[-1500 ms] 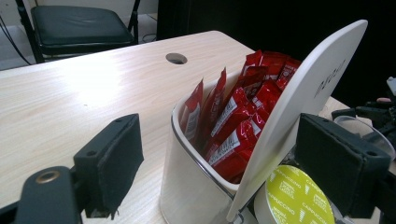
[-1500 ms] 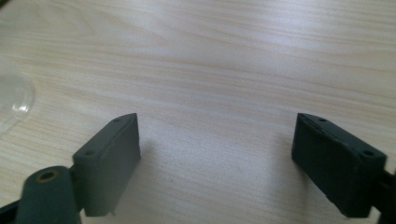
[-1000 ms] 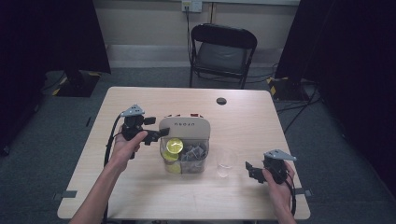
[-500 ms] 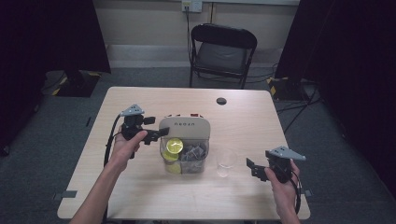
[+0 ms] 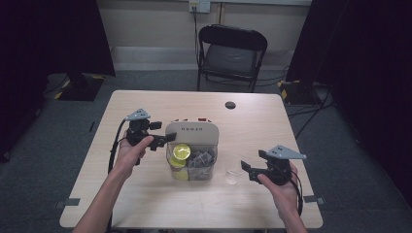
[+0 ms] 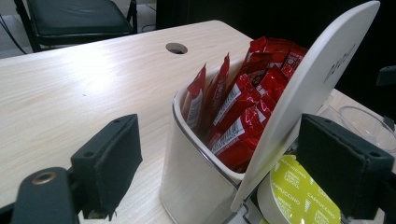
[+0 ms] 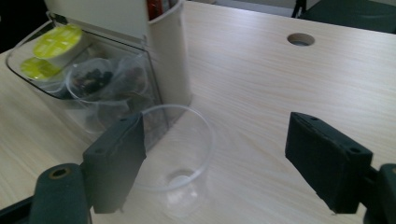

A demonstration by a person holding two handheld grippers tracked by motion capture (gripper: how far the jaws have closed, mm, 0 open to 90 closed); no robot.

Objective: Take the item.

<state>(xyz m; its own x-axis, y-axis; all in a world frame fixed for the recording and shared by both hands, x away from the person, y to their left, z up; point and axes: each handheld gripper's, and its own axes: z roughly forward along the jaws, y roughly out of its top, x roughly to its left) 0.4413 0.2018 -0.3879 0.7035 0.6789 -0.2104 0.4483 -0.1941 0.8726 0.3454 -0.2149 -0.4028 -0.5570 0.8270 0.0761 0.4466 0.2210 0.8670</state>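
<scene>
Right gripper view: the right hand-held gripper (image 7: 215, 163) is seen with its jaws set wide and nothing between them; a clear plastic cup (image 7: 175, 149) stands empty on the bench (image 7: 261, 70) just ahead of them, nearer the left jaw. Beyond the cup, the organizer box (image 7: 116, 65) is found, its clear front tray holding two yellow-lidded capsules (image 7: 58, 42) and a few dark sachets.

In the left gripper view, the left hand-held gripper (image 6: 229, 163) is likewise spread wide, the raised white lid (image 6: 308, 88) lying between its jaws but not gripped. Red sachets (image 6: 238, 98), roughly ten, are packed upright just ahead.

The work is judged to be at an early stage: the lid is up, nothing has been taken out, and the cup is unfilled. A pick and a transfer to the cup seem to remain.

One cup and one box are counted.
</scene>
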